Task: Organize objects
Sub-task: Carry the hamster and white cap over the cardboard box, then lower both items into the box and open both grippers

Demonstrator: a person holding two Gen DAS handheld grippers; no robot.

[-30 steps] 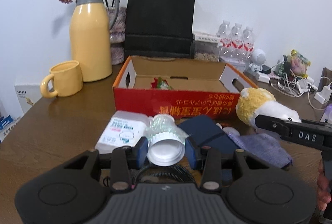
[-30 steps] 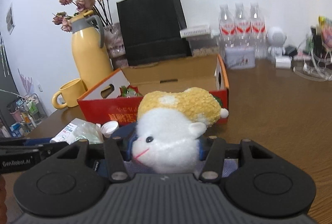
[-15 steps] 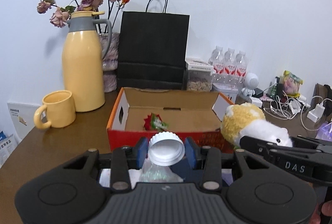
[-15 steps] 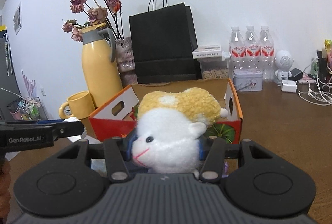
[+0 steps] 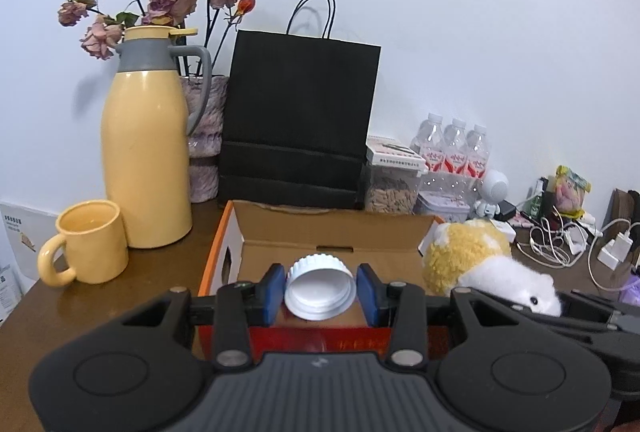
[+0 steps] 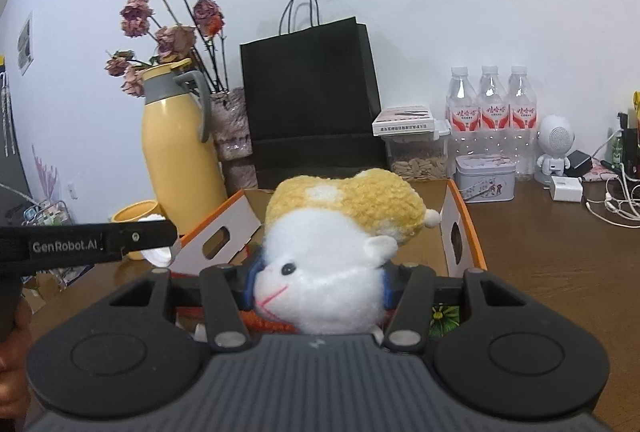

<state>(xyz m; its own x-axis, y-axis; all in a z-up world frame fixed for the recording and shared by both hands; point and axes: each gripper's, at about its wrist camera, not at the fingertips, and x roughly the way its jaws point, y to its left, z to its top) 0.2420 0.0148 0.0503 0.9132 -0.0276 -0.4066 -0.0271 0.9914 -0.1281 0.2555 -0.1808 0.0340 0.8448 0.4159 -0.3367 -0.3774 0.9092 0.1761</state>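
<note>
White ribbed cap of a bottle [image 5: 320,287] sits clamped in our left hand-held gripper [image 5: 320,290], the cardboard box [image 5: 334,232] just ahead and below. Right view: our right hand-held gripper [image 6: 318,282] squeezes the plush toy [image 6: 340,252], box directly beyond.

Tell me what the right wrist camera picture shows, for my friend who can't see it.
The right gripper holds a fluffy white and yellow toy animal in front of an open cardboard box on a brown table. Behind the box stand a black paper bag, a yellow jug and three water bottles.
</note>
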